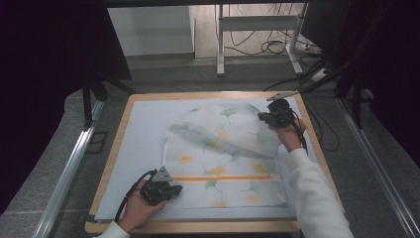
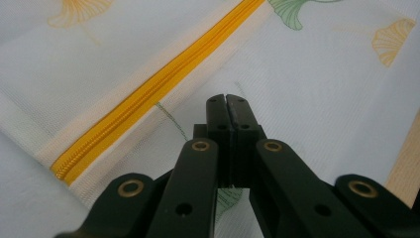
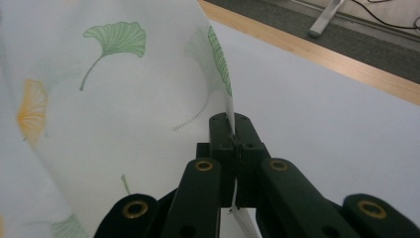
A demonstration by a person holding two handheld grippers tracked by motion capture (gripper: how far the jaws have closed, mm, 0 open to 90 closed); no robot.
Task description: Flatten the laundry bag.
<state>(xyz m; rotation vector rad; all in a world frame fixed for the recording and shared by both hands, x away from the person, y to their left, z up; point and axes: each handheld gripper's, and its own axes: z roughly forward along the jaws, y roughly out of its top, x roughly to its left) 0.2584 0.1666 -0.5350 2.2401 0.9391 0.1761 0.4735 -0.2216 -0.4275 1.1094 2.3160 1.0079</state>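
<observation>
High view: a white mesh laundry bag [image 1: 225, 153] printed with green and orange ginkgo leaves, spread on the pale sheet [image 1: 143, 129] over the wooden table [image 1: 116, 148], far end folded back toward the middle, orange zipper [image 1: 225, 177] running across near the person's edge. Left gripper [image 1: 171, 189] at the bag's near left corner, just beside the zipper's end, left hand [image 1: 136, 208] behind it. Right gripper [image 1: 265, 117] at the far right, lifted, right hand [image 1: 287, 135] and white sleeve [image 1: 312, 193] trailing back.

Left gripper view: jaws pressed together, tips down on the mesh [image 2: 307, 89] beside the yellow-orange zipper [image 2: 153, 94]; whether any cloth is pinched, not clear.

Right gripper view: jaws clamped on the bag's edge [image 3: 229, 106], cloth [image 3: 114, 99] rising up and to the left, a thin strip [image 3: 242, 218] hanging out below the pads.
</observation>
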